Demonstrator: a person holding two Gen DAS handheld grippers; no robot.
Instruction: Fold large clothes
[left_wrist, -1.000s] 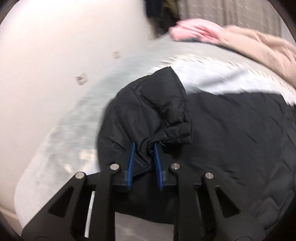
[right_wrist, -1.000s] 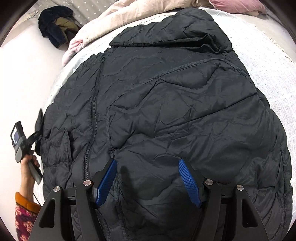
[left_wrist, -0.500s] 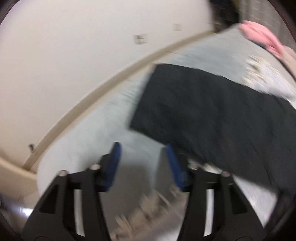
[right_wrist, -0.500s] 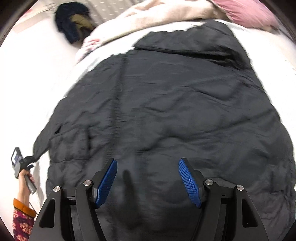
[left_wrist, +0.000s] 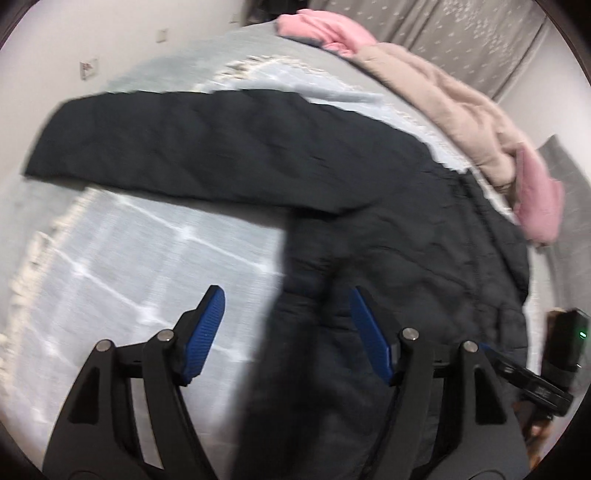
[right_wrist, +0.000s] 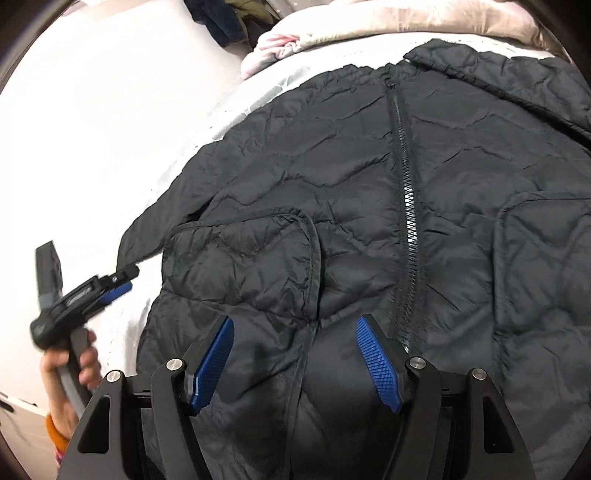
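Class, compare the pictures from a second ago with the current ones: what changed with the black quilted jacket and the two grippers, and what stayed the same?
The left gripper let go of the black quilted jacket's sleeve; its jaws have just been opening, nothing between them. The sleeve, bunched before, now lies stretched out flat on the pale bedcover. Unchanged: the right gripper is open and empty above the jacket, which is zipped and spread flat.

The jacket (right_wrist: 369, 192) is quilted, faintly glossy black cloth; the bedspread (left_wrist: 147, 258) is matt woven cloth, and the blanket (left_wrist: 443, 96) looks fleecy.
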